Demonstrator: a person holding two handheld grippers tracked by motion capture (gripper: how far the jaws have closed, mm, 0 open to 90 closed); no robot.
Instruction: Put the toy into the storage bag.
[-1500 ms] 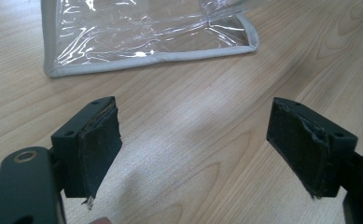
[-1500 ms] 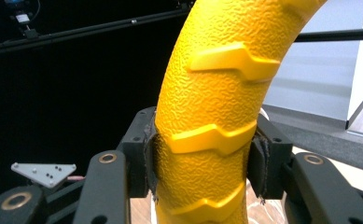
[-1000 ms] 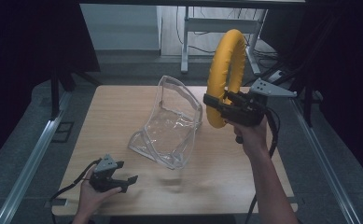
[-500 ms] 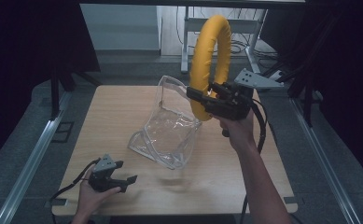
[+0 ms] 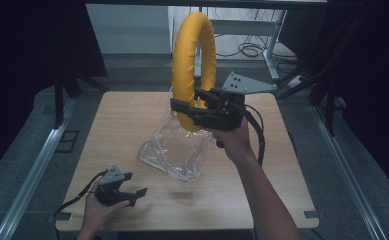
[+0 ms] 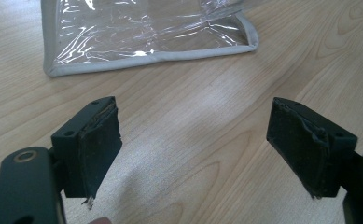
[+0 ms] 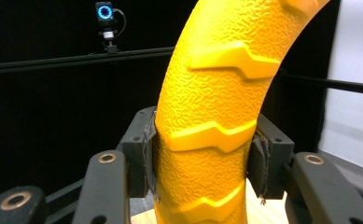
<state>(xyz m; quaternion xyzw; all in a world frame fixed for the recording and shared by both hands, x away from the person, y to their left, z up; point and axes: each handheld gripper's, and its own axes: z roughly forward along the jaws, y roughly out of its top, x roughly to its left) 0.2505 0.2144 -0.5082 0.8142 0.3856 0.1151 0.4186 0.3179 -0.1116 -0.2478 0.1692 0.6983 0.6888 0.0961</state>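
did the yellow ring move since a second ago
Yes. The yellow ring, clamped in the right gripper, moved left from the table's right side to above the clear bag.

This looks like a lab set up for recording handwork, not a home or a shop. A plain wooden bench [image 5: 132,115] stands alone on a grey floor [image 5: 27,150], hemmed in by black curtains [image 5: 27,45] on both sides. Metal rails [image 5: 32,170] run along the floor past the bench's left and right edges. Beyond its far edge, loose cables [image 5: 247,49] lie under a metal frame [image 5: 272,35]. A small camera [image 7: 105,16] (its lens ringed in blue light) sits on a black bar [image 7: 67,59] against the dark backdrop.
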